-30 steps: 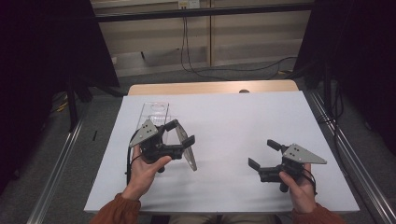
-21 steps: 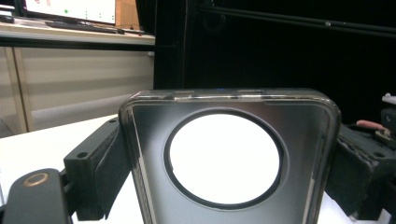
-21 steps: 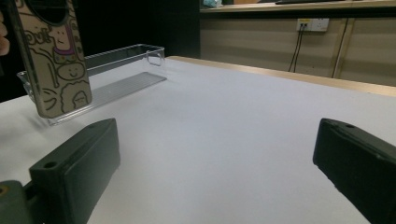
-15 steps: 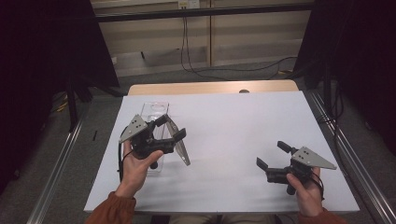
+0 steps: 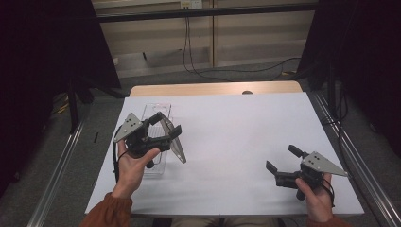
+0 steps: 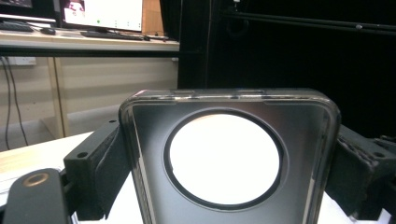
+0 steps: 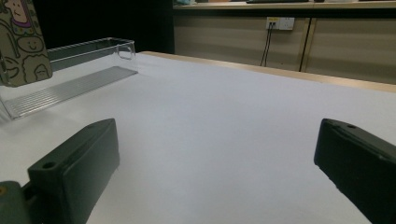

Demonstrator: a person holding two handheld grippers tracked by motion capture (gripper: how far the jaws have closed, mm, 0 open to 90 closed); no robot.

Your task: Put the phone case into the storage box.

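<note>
Left gripper (image 5: pixel 163 133) was clamped on a glossy phone case (image 6: pixel 229 158) with rounded corners and a large round cutout, held above the clear ribbed plastic tray (image 5: pixel 158 109) at 10 o'clock on the matte white table (image 5: pixel 246 132). Right gripper (image 5: pixel 282 164) sat at 4 o'clock, jaws wide apart, gripping nothing.

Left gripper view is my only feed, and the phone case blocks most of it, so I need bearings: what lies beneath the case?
Observer: A clear tray at the table's left side. The left gripper holds the phone case about over its right edge.
Operator: And the other gripper?
Observer: The right gripper is open and holds nothing, low over the white table near the person's edge.
Operator: Is the case's outer face plain?
Observer: No, the right gripper view shows cartoon figures printed on it.
</note>
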